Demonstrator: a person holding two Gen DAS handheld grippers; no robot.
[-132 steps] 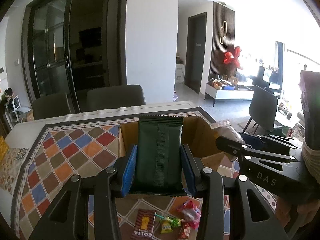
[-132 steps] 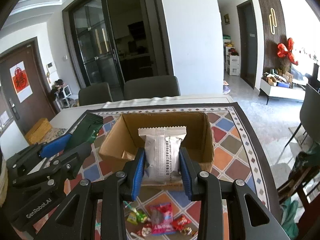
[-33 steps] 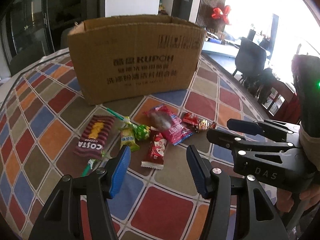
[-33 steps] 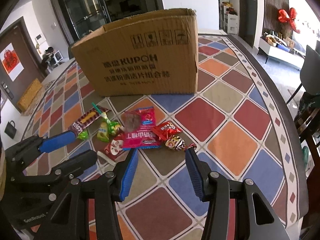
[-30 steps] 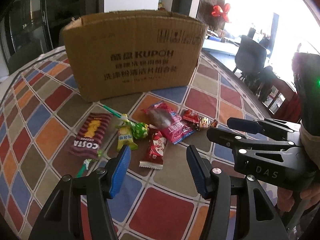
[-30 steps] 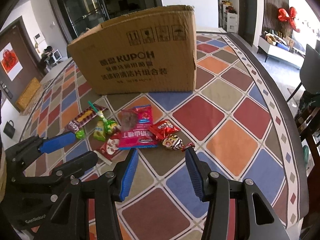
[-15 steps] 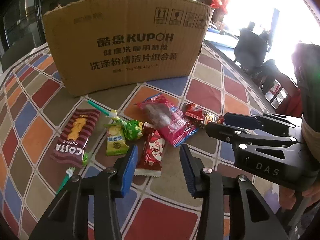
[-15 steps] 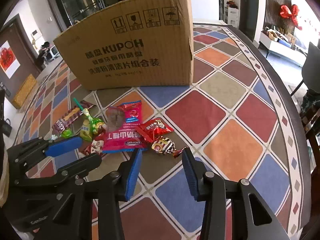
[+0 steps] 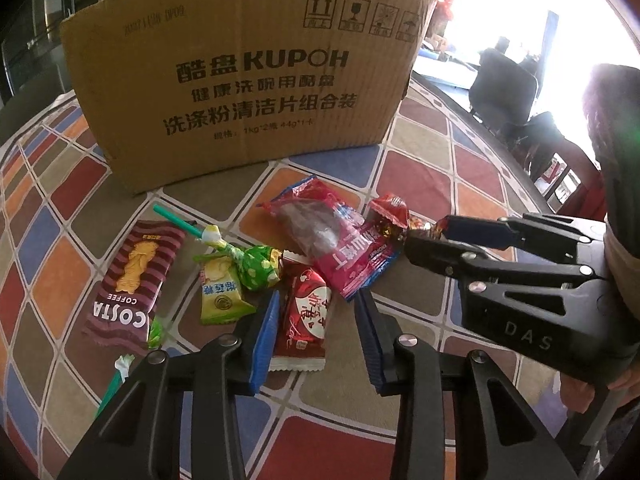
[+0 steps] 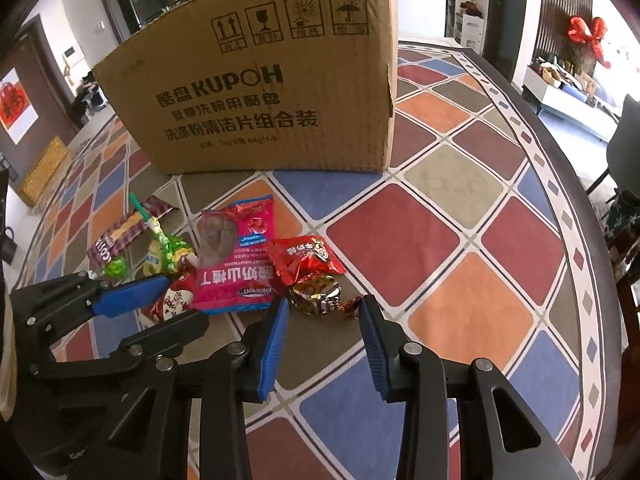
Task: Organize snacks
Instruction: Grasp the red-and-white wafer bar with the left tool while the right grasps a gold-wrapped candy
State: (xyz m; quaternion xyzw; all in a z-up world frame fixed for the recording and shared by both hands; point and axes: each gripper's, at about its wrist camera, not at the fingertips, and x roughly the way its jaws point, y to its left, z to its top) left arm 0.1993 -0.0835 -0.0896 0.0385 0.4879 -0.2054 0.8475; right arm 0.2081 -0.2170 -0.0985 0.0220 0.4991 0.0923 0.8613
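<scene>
Standing across the top of both views, the cardboard box point(image 9: 244, 80) sits with its printed wall toward the cameras, seemingly placed as the bin for the loose snacks in front of it, on the desk point(image 10: 460, 240) with its chequered covering. Lower in the frames lies the small heap: a pink hawthorn packet point(image 9: 340, 240) at the centre, a brown Costa coffee packet point(image 9: 128, 280) at the left, a green lollipop point(image 9: 256, 266), a yellow-green sachet point(image 9: 220, 292), and a red candy bag point(image 10: 304, 258). The left gripper point(image 9: 316, 320) is tilted down over a dark red wrapped sweet point(image 9: 304, 316), its blue fingers point(image 9: 264, 340) straddling the wrapper without yet pressing it, likely so that one item can be lifted clear. The right gripper point(image 10: 322, 320) likewise brackets a gold-and-brown foil candy point(image 10: 318, 290) at the heap's right edge, its fingers point(image 10: 374, 344) just beside the twisted end but apart from it. Compared with about four seconds earlier, when each gripper held a packet above the open box, both are now empty-handed and low over the heap; within the last second the box has grown larger in view, and both pairs of fingers have just been closing, each with a sweet between them.
</scene>
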